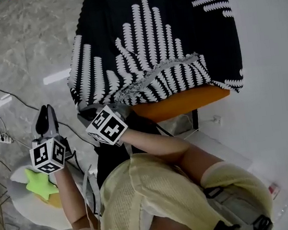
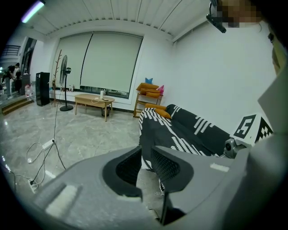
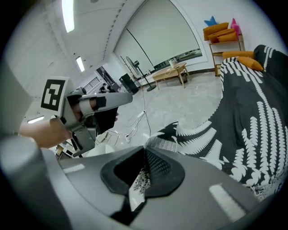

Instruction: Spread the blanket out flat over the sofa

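Right hand-held gripper (image 3: pixel 144 152) is clenched on the fringed edge of the black-and-white blanket (image 1: pixel 150 42), which drapes over the orange sofa (image 1: pixel 184 104). Left hand-held gripper (image 2: pixel 146 155) is released and empty, near the floor cables (image 1: pixel 2 138) and a green star cushion (image 1: pixel 40 183).

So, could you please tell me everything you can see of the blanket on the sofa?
The blanket is soft black fabric with white leaf-like stripes and a fringed edge. It drapes over the orange sofa, one edge folded back, not flat. The right gripper is shut on its fringed edge.
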`<state>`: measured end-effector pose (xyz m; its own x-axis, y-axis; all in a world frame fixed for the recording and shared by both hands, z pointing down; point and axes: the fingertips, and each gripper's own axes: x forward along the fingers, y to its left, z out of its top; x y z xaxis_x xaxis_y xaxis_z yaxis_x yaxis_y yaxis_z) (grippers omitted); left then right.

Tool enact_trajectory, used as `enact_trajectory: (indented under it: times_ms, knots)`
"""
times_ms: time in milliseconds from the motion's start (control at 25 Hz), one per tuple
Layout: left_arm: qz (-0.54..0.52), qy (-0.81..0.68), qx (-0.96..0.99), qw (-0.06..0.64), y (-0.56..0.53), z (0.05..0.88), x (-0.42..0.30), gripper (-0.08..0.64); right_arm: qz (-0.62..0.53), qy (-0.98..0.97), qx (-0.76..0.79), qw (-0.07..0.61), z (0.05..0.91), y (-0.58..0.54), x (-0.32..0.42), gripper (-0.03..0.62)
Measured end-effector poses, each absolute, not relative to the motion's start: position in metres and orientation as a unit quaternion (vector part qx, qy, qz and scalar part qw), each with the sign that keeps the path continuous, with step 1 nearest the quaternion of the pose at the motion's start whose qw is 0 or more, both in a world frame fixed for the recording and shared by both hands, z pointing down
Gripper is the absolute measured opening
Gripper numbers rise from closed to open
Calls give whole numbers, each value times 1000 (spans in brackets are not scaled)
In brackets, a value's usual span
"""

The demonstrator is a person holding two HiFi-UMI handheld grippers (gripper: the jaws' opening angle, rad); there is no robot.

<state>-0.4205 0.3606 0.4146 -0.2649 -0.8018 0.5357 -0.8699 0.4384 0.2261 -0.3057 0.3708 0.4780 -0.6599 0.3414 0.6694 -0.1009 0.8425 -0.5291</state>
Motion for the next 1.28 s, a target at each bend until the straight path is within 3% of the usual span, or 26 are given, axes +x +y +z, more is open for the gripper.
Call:
enact_trajectory:
  times_ms: [840, 1040, 1280]
  knots:
    - [46, -836, 454, 306, 432, 417, -465, 66, 248, -867, -108, 418, 482, 411, -347, 18]
    - [46, -834, 455, 308, 426, 421, -469, 66, 228, -871, -137, 414, 471, 422, -358, 100]
    - [48, -827, 469, 305, 410, 419, -465, 66, 245, -868, -148, 406, 466, 424, -350, 104]
